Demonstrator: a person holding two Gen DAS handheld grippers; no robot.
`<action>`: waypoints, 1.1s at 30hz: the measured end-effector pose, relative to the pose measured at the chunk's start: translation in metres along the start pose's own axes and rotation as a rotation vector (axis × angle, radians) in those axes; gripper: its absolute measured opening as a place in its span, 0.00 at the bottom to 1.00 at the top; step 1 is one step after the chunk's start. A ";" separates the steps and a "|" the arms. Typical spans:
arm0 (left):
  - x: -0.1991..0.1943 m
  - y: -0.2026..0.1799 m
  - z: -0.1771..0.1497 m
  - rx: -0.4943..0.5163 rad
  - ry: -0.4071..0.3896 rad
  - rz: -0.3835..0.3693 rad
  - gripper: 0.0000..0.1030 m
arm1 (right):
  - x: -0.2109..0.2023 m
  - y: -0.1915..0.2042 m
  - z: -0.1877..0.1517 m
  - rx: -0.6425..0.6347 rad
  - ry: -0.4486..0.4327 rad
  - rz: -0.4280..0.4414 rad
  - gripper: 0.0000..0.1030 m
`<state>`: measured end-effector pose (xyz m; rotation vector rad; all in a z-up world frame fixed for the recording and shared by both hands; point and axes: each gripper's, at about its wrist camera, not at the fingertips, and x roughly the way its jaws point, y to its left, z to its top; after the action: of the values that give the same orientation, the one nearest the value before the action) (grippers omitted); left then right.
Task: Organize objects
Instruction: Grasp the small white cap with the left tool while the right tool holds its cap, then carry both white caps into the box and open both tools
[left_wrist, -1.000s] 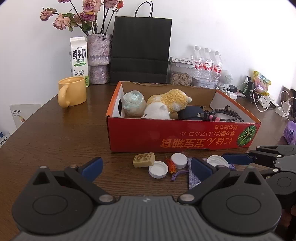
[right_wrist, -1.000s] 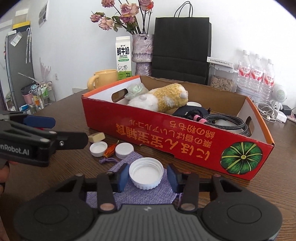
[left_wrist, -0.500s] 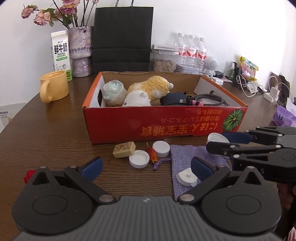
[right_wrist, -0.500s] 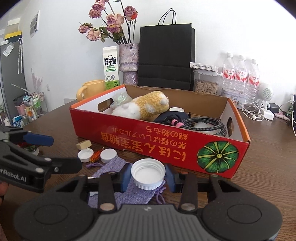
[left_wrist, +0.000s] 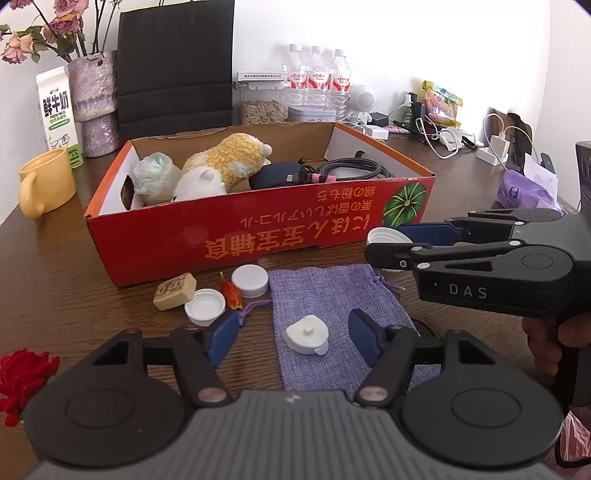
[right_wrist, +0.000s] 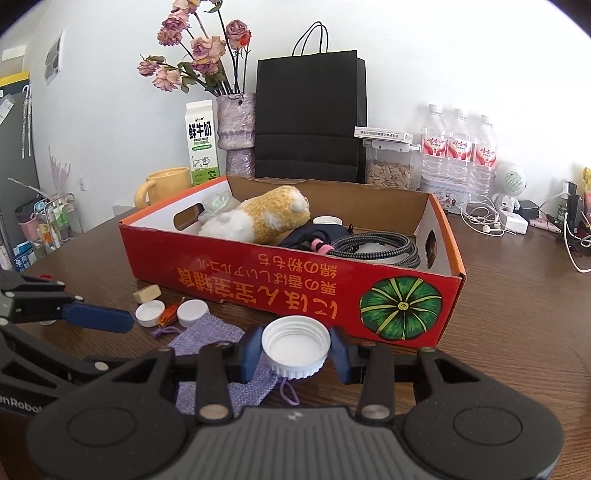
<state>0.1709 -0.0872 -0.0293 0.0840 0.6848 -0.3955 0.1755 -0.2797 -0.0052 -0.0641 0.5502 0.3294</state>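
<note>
My right gripper (right_wrist: 295, 350) is shut on a large white bottle cap (right_wrist: 295, 347), held above the table in front of the red cardboard box (right_wrist: 258, 280). In the left wrist view the right gripper (left_wrist: 424, 243) and its cap (left_wrist: 384, 236) hang by the box's (left_wrist: 258, 236) right front corner. My left gripper (left_wrist: 295, 334) is low over a purple cloth pouch (left_wrist: 325, 291). Its jaws are closing around a small white plug (left_wrist: 306, 334) lying on the pouch, and the pads do not touch it. The box holds a plush toy (left_wrist: 229, 162), a dark pouch and a cable.
Loose before the box lie two white caps (left_wrist: 205, 306) (left_wrist: 250, 280), a tan block (left_wrist: 175, 291) and a small orange piece (left_wrist: 231, 293). A red flower (left_wrist: 22, 373) is near left. Yellow mug (left_wrist: 46, 184), milk carton, vase, black bag and bottles stand behind; chargers and cables at right.
My left gripper swung right over the pouch and its jaws narrowed around the white plug. The right gripper carried its cap up and right along the box front.
</note>
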 end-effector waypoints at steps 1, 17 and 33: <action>0.001 -0.001 0.000 0.004 0.003 -0.005 0.62 | 0.000 0.000 0.000 0.001 -0.001 -0.001 0.38; 0.013 -0.010 -0.004 0.021 0.035 -0.015 0.28 | -0.001 -0.005 -0.003 0.019 -0.003 0.000 0.38; -0.001 0.002 0.012 -0.031 -0.073 0.032 0.28 | -0.006 -0.003 0.003 0.021 -0.045 0.010 0.38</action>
<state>0.1781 -0.0878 -0.0191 0.0509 0.6168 -0.3555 0.1728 -0.2837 0.0009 -0.0336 0.5091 0.3338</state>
